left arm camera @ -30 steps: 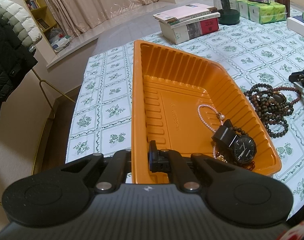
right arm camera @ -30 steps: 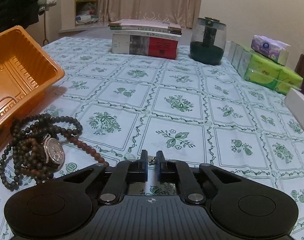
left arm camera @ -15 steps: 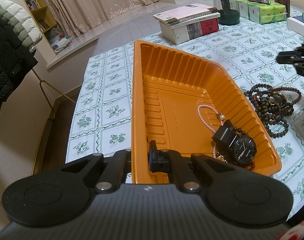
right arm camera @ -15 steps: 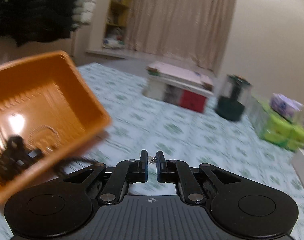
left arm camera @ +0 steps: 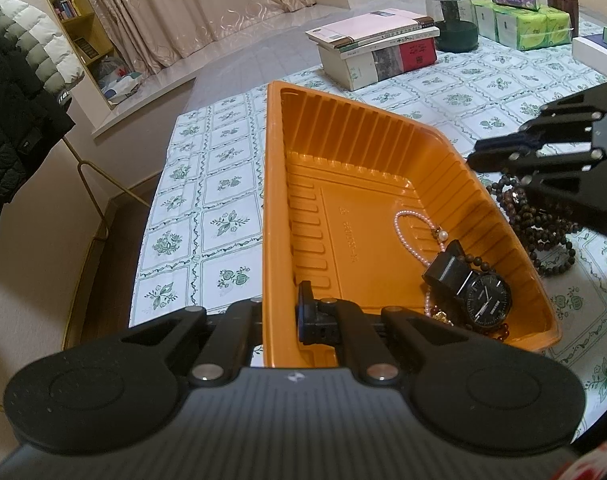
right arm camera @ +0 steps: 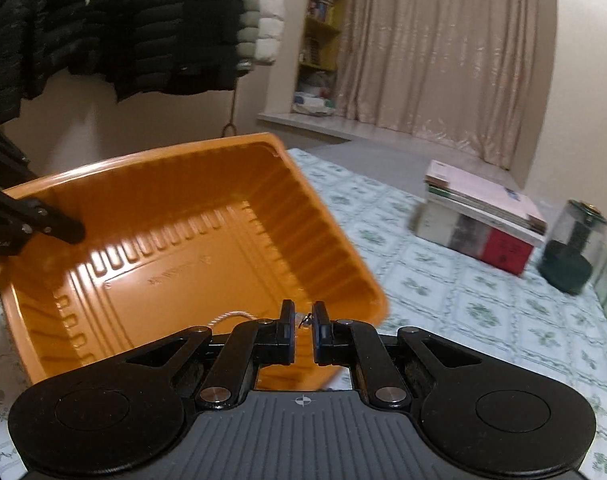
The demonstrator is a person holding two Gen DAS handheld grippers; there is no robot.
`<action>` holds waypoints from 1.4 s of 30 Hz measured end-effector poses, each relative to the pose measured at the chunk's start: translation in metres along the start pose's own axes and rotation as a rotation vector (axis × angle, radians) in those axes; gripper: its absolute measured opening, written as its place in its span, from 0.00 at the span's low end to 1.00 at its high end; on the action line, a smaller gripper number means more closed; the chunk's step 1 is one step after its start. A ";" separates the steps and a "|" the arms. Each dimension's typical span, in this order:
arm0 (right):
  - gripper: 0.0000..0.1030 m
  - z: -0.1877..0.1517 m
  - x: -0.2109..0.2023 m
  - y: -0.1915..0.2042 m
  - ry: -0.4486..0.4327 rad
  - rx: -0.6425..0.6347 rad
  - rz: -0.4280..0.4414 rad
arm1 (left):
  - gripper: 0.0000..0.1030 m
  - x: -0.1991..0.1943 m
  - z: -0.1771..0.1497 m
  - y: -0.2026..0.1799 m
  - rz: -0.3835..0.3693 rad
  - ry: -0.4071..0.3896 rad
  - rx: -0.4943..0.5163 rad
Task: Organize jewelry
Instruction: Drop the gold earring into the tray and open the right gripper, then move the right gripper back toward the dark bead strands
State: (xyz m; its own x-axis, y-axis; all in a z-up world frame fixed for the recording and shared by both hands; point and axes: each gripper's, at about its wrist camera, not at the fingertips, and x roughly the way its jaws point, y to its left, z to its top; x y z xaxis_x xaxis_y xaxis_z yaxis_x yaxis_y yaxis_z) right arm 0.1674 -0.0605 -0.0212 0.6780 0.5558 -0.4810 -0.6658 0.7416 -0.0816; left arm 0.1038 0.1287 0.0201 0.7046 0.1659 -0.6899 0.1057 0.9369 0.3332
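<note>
Gripping the near rim of the orange tray [left arm camera: 383, 184], the left gripper [left arm camera: 281, 316] is pinching the tray's wall, one finger outside and one inside. Lying in the tray's near right corner are a black wristwatch [left arm camera: 483, 296], a pink pearl bracelet [left arm camera: 413, 236] and some small gold and dark red beads [left arm camera: 439, 314]. Just beside the tray's right wall, dark wooden bead strands [left arm camera: 543, 232] are resting on the green-patterned tablecloth [left arm camera: 223, 184]. The right gripper [left arm camera: 477, 156] is hovering above the tray's right rim, partly covering those beads. Stacked books [left arm camera: 379, 48] and a green jar [left arm camera: 451, 20] are sitting well beyond the tray.

Looking from the right wrist, the right gripper [right arm camera: 302, 318] is hanging over the orange tray [right arm camera: 183, 256], its fingers nearly together and pinching a tiny earring [right arm camera: 303, 319] between the tips; its details are too small to tell. A bit of the pearl bracelet [right arm camera: 231, 316] is peeking out above the gripper's linkage. The left gripper [right arm camera: 43, 224] is holding the tray's far left rim.
</note>
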 end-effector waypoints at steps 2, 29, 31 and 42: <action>0.08 0.000 0.004 0.005 0.009 -0.005 0.011 | 0.03 0.000 0.000 0.000 -0.001 0.000 -0.001; 0.52 0.001 -0.005 0.005 -0.015 0.061 0.039 | 0.03 0.001 -0.001 0.000 0.000 0.000 -0.002; 0.52 0.000 -0.007 0.004 -0.017 0.067 0.031 | 0.03 0.001 -0.001 0.000 0.000 0.000 -0.002; 0.52 -0.045 -0.047 -0.034 0.041 0.190 -0.109 | 0.03 -0.001 0.000 0.001 0.002 -0.002 -0.002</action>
State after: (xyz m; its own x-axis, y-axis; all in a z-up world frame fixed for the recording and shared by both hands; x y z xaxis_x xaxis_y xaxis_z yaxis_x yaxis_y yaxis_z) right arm 0.1439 -0.1287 -0.0347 0.7266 0.4558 -0.5141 -0.5165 0.8558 0.0287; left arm 0.1034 0.1295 0.0210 0.7066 0.1671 -0.6876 0.1030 0.9371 0.3336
